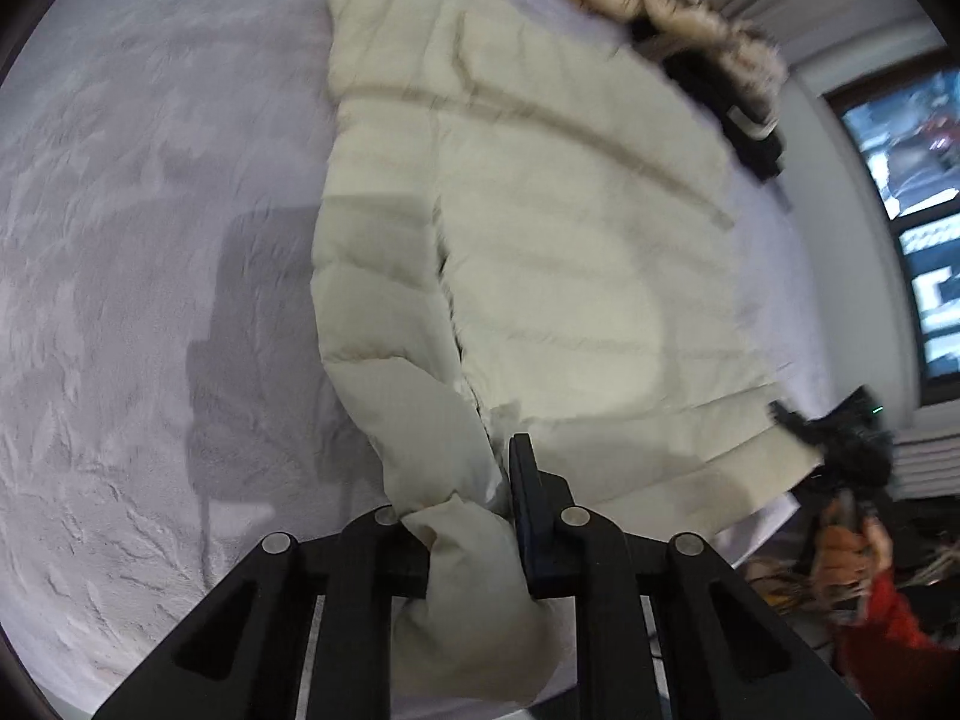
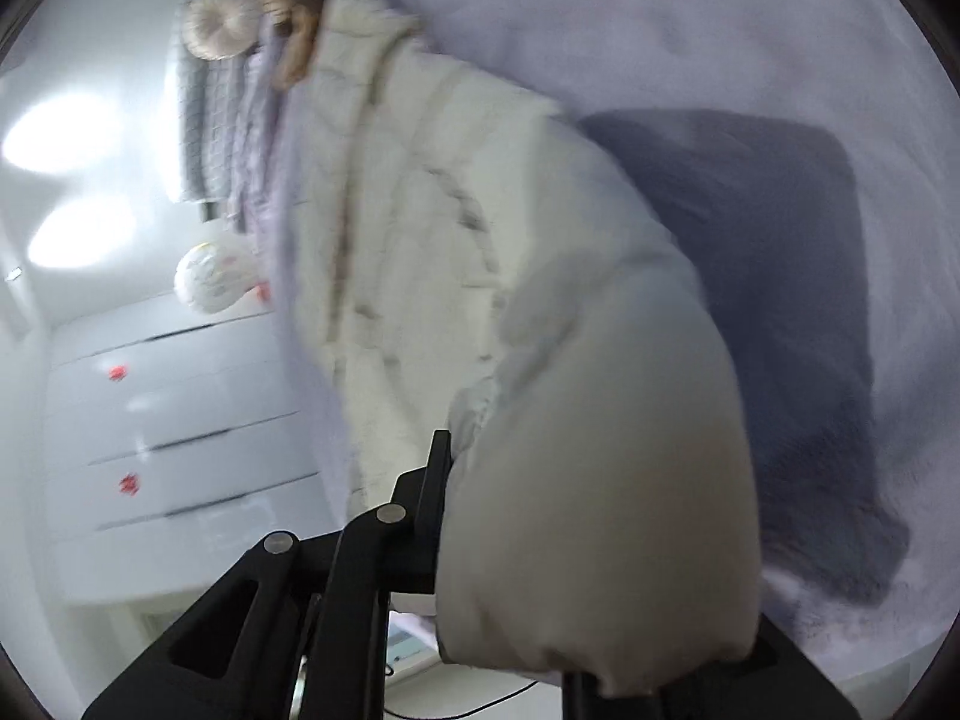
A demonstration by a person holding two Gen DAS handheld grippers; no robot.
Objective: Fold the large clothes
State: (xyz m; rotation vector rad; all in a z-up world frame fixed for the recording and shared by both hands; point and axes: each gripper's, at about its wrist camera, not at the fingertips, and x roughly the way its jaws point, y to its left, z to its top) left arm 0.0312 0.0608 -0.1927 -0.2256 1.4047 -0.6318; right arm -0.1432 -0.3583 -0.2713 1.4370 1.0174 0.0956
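A cream puffy coat [image 1: 540, 228] lies spread on a pale lavender bed [image 1: 150, 240], its fur-trimmed hood [image 1: 678, 18] at the far end. In the left wrist view, the left tongs [image 1: 474, 534] are clenched on a bunched cuff of the coat's sleeve [image 1: 384, 312], lifted just above the bedding. Further right, the right tongs [image 2: 576, 540] grasp another thick fold of the coat [image 2: 600, 450]; one finger [image 2: 435, 498] shows, the other is buried under fabric. Beside the bed stands a white chest of drawers [image 2: 180, 432], and the frames are blurred
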